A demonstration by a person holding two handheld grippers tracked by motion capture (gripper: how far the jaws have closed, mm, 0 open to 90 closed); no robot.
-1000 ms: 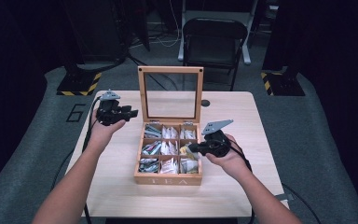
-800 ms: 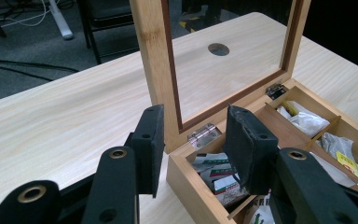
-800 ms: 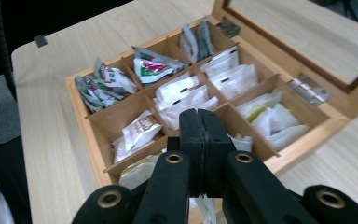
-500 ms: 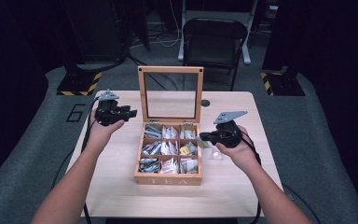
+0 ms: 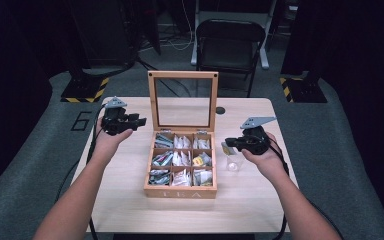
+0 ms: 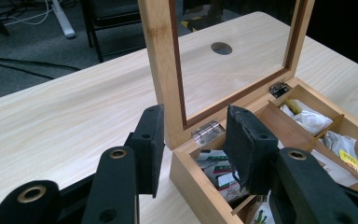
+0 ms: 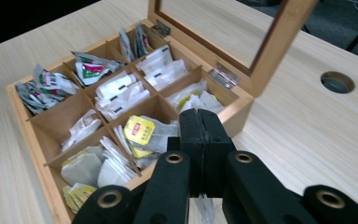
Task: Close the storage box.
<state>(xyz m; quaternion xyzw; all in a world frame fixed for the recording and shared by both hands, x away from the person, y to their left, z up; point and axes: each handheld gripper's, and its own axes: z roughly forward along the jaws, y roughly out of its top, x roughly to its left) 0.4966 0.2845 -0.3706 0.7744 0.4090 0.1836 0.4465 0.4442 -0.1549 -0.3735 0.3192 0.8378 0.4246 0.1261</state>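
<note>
Dark room, grey floor [image 5: 40,165], black chair [image 5: 230,42] behind pale wooden table [image 5: 260,200]

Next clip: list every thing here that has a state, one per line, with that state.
Tea box: open, compartments filled with tea bags.
Glass lid: raised upright on its hinges.
Left gripper: jaws apart, either side of the lid's frame post, pressing on nothing that shows.
Right gripper: shut, something thin hanging below the jaws, apparently a tea bag.
Clear cup: upright on the table, beside the box.
</note>
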